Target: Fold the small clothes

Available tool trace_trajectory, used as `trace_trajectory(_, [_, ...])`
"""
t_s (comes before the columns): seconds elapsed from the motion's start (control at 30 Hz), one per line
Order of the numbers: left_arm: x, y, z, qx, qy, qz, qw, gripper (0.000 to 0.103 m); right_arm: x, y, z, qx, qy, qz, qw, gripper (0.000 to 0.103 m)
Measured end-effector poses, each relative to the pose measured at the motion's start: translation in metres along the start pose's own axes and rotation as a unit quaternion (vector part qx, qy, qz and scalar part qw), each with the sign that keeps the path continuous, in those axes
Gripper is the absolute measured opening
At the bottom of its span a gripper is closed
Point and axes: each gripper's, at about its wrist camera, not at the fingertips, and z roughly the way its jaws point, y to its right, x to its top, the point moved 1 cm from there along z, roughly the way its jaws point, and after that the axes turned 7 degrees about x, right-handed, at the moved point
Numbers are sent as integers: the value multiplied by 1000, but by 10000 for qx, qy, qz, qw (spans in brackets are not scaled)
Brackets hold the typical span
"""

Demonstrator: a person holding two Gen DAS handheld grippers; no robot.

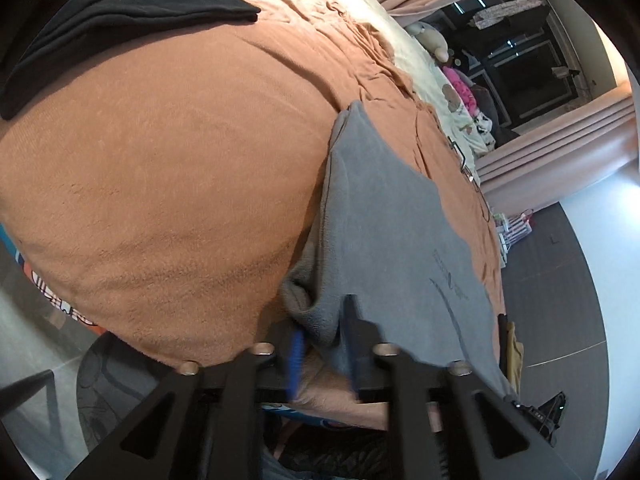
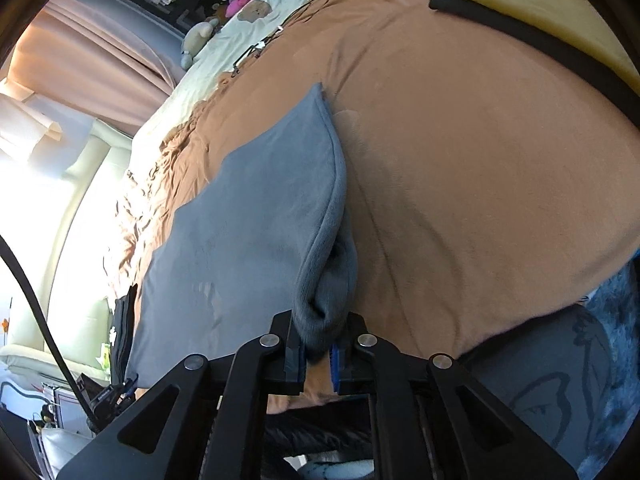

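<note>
**Grey garment gripped at two near corners, mid-fold**

Orange blanket [image 1: 160, 184] covers the bed and serves as the folding surface. The grey garment [image 1: 384, 240] lies on it, its far end flat, its near end lifted and bunched. Fabric appears fleecy, thick-edged, with a faint dark print on one panel.

Left gripper [image 1: 324, 344]: clenched on a gathered near corner. Right gripper [image 2: 318, 350]: clenched on a rolled corner of the same garment [image 2: 256, 216]. Judgement: both corners are held together to carry the near edge over, doubling the piece.

A folded black garment [image 1: 120, 8] lies well apart, likely finished.
</note>
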Motion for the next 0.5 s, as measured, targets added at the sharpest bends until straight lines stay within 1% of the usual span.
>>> trace_trajectory(0.07, [-2, -1, -1, -58, 63, 7, 10000, 47, -1, -3, -8, -26, 73, -73, 9999, 12])
trace_trajectory(0.1, [-3, -1, -1, -84, 86, 23, 9999, 47, -3, -6, -12, -51, 127, -118, 9998, 17])
trace_trajectory(0.13, [-4, -2, -1, -98, 92, 41, 9999, 47, -4, -10, -16, -100, 189, -187, 9996, 26])
trace_trajectory(0.17, [-6, -2, -1, -123, 95, 42, 9999, 47, -4, -15, -22, -168, 274, -275, 9991, 33])
trace_trajectory(0.2, [-7, -3, 0, -146, 95, 30, 9998, 48, -6, -18, -26, -203, 347, -341, 9986, 47])
trace_trajectory(0.23, [-8, -4, 1, -184, 88, 9, 9998, 48, -6, -25, -32, -242, 447, -451, 9977, 52])
trace_trajectory(0.37, [-14, -7, 6, -232, 95, 8, 9997, 48, -15, -54, -34, -287, 468, -900, 9944, 52])
trace_trajectory(0.5, [-17, -7, 11, -236, 88, 35, 9997, 48, -29, -86, -17, -289, 232, -1449, 9888, 52])
